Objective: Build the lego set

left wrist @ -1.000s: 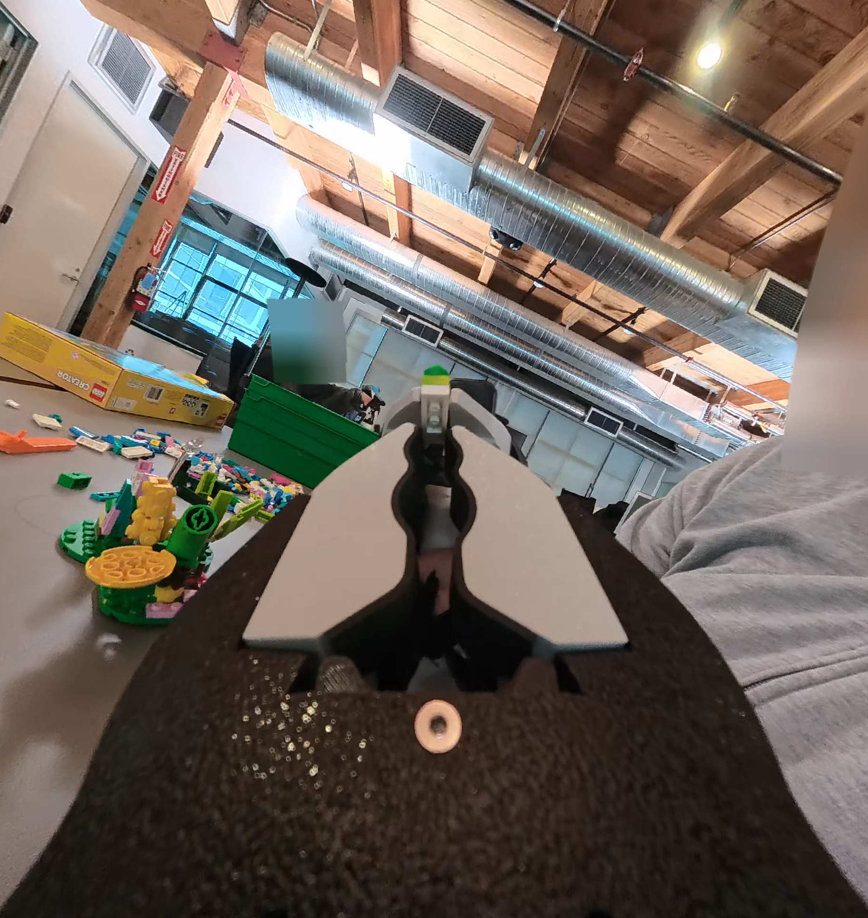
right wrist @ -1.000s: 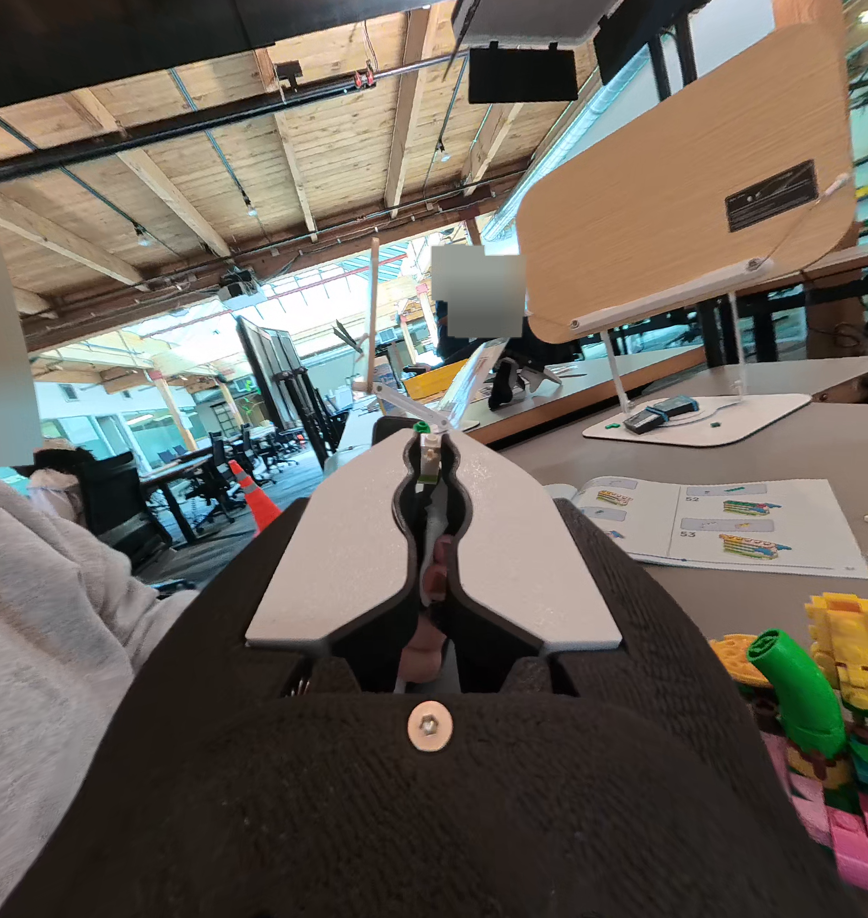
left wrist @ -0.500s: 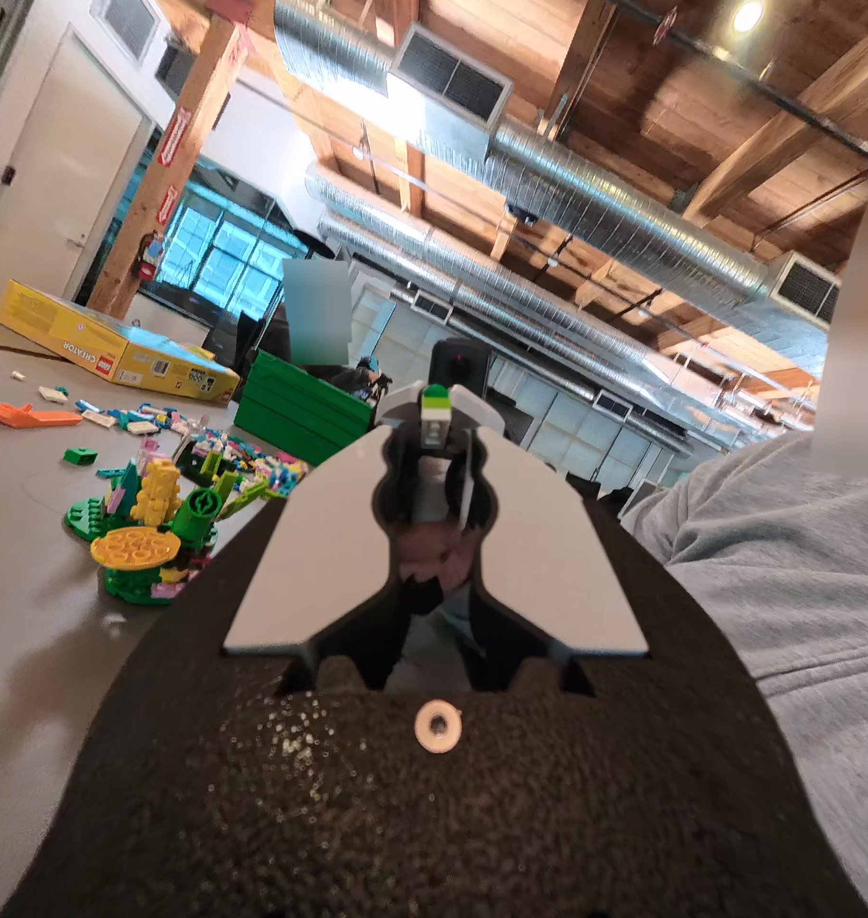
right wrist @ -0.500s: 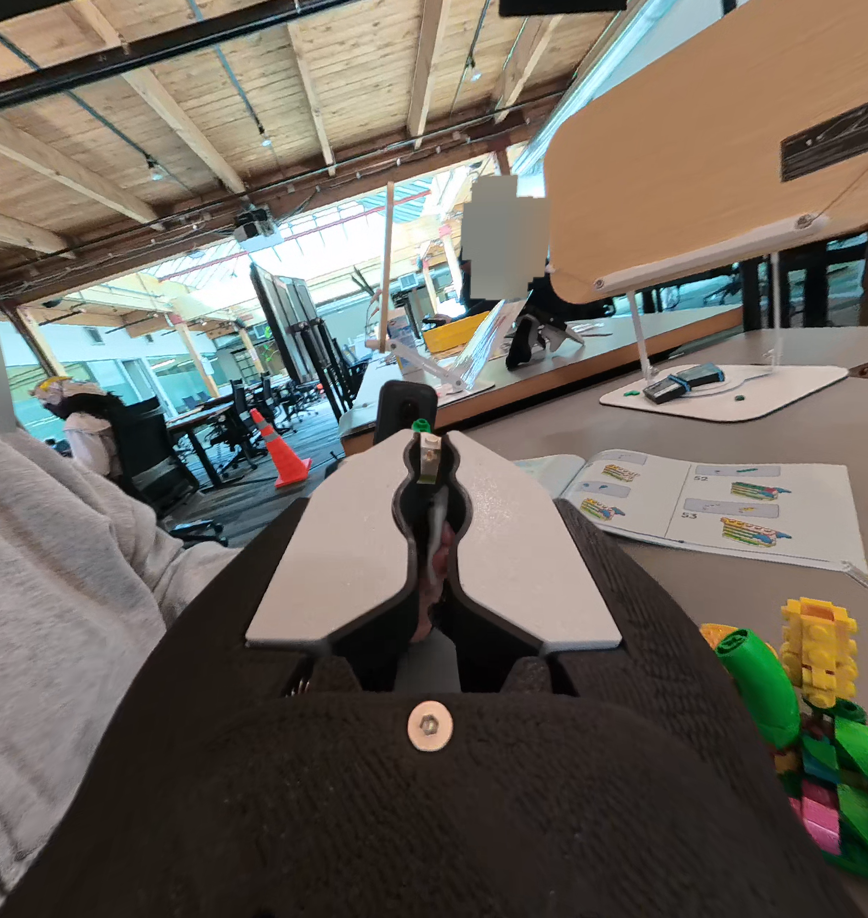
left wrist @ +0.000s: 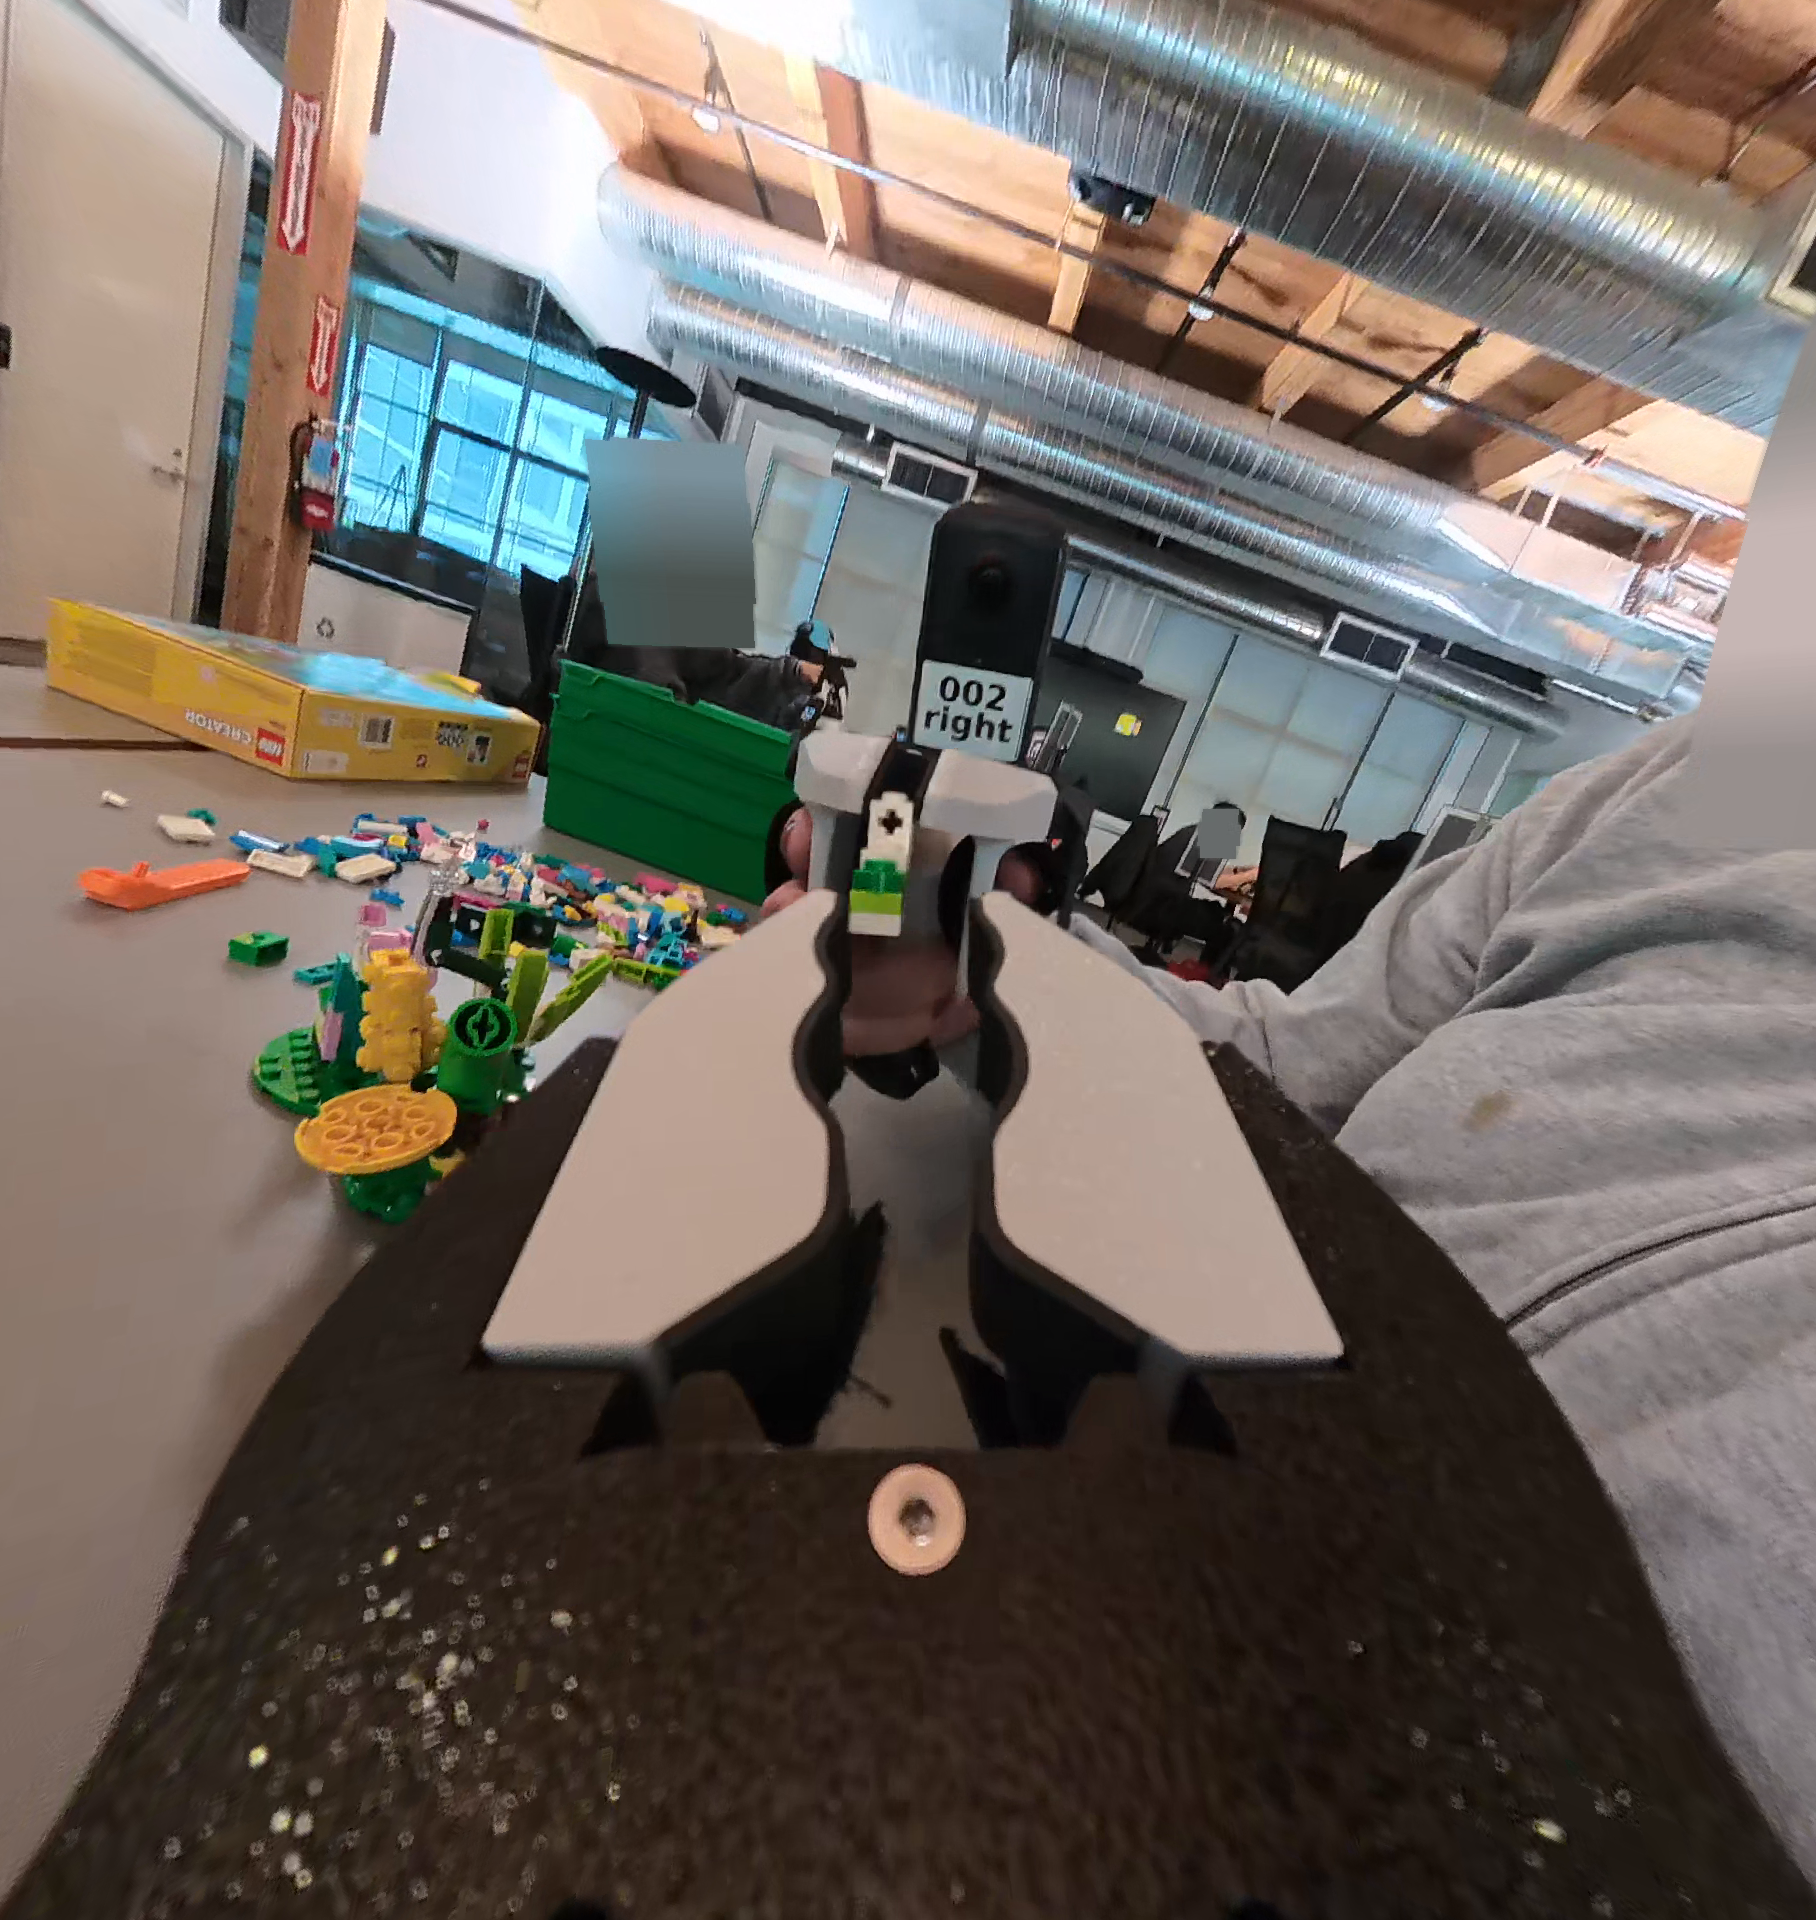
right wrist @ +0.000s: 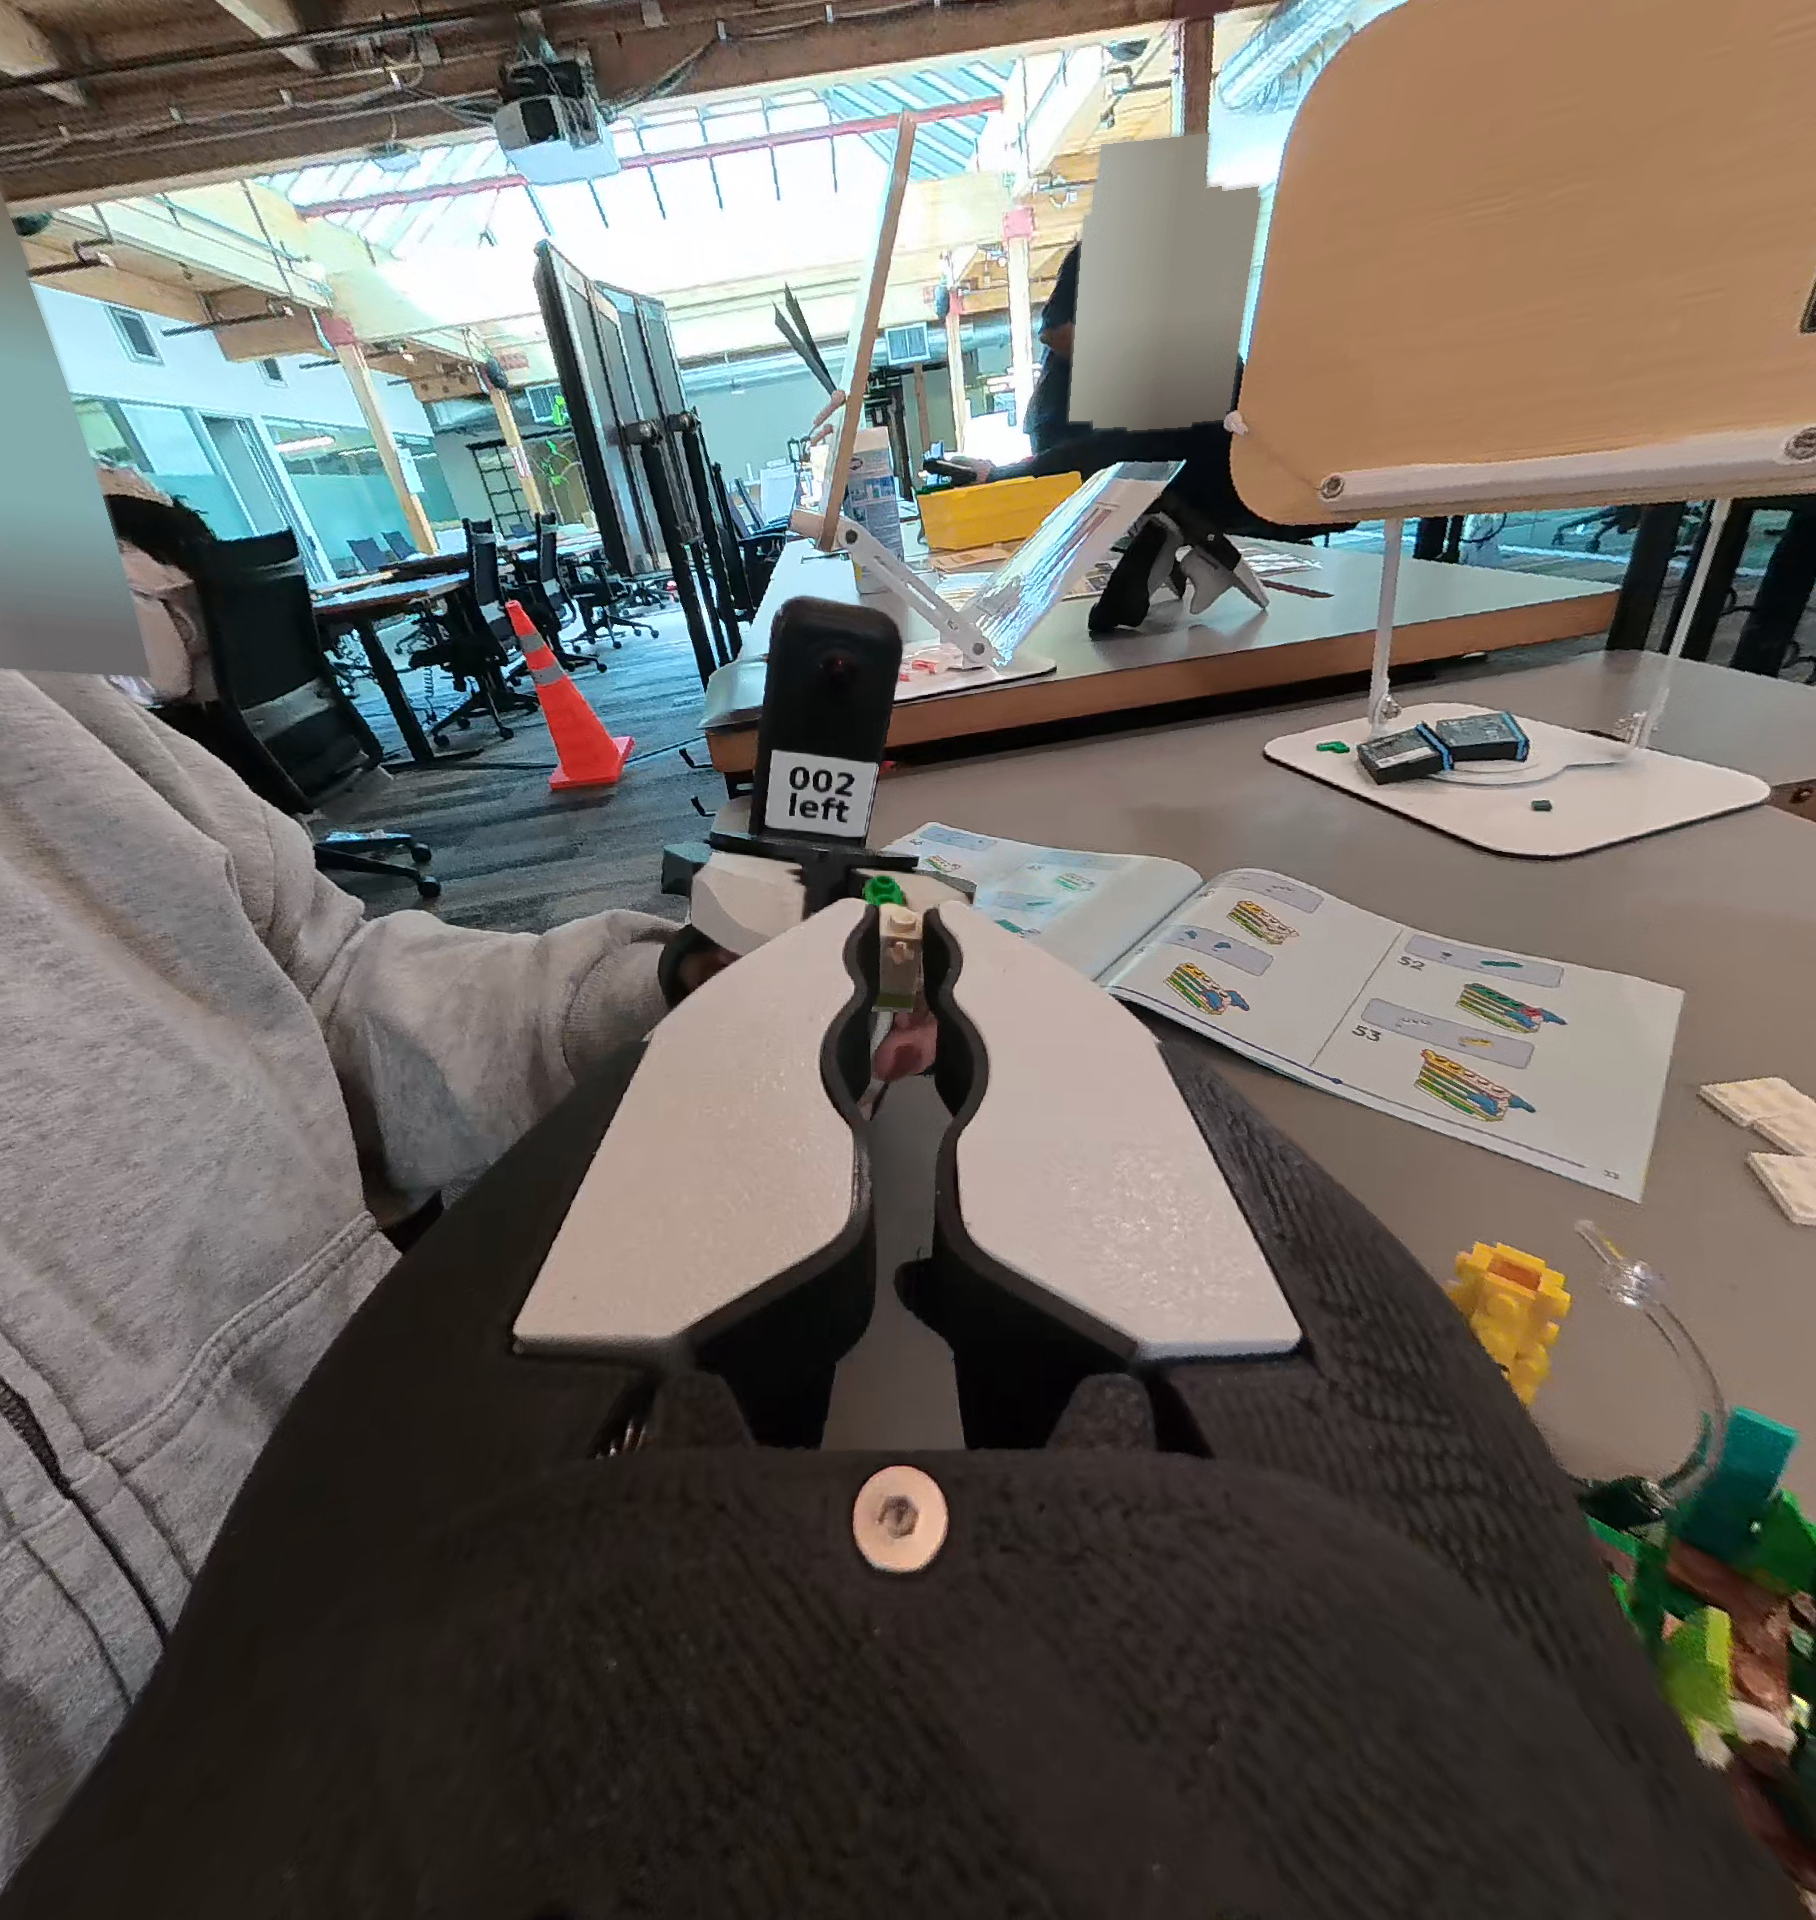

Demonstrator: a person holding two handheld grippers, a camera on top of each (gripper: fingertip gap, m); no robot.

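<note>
My right gripper (right wrist: 899, 920) has its jaws clenched on a small white-and-green brick stack (right wrist: 898, 961), held at the tips. My left gripper (left wrist: 904, 914) faces it, jaws released, the stack (left wrist: 880, 878) just beyond them, above the surface (left wrist: 104, 1143).

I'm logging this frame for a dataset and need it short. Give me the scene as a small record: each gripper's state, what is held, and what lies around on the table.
right gripper: shut on a small brick stack, white and green
left gripper: open, holding nothing, fingertips either side of the stack's green end
table, left side: green and yellow brick model, loose bricks, orange tool, yellow box, green bin
table, right side: open instruction booklet, white plates
</note>
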